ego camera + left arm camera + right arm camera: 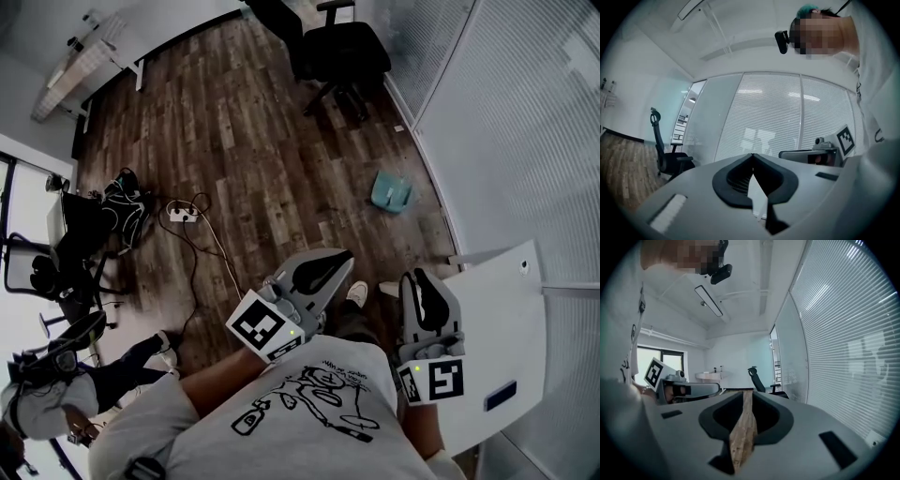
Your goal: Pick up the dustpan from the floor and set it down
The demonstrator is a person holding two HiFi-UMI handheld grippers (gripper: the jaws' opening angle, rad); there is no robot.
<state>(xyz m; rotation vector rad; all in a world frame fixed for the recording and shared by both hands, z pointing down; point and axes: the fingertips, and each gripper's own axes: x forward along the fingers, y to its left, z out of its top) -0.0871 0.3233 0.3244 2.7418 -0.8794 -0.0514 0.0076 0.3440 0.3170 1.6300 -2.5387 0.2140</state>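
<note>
Left tongs (pixel 342 258): held level in front of the person's chest at lower centre of the head view. In the left gripper view the jaw tips meet; only the blinds show through the hollow below them. Nothing is held.

Right tongs (pixel 418 275): held just beside the left ones, at lower right of centre. In the right gripper view the jaws stand a narrow slit apart, with only a strip of floor showing through. Nothing is between them.

Wooden floor (pixel 244 141): dark planks fill the upper and middle part of the head view.

Glass wall (pixel 525 122): runs down the right side of the head view, backed by white blinds.

White table (pixel 89 61): stands in the upper left corner, well apart from the person.

White panel (pixel 497 319): lies at lower right, next to the right tongs. Whether it is a table top or a door leaf cannot be told.

Office chair (pixel 337 52): black, at top centre, close to the glass wall.

Dark bag (pixel 127 202): lies at the left edge of the floor, among other clutter.

Dustpan (pixel 391 191): teal, on the floor right of centre, near the foot of the glass wall. It is well apart from both tongs, and neither touches it.

Power strip (pixel 181 215): white, left of centre, near the bag, with cables trailing across the planks.
</note>
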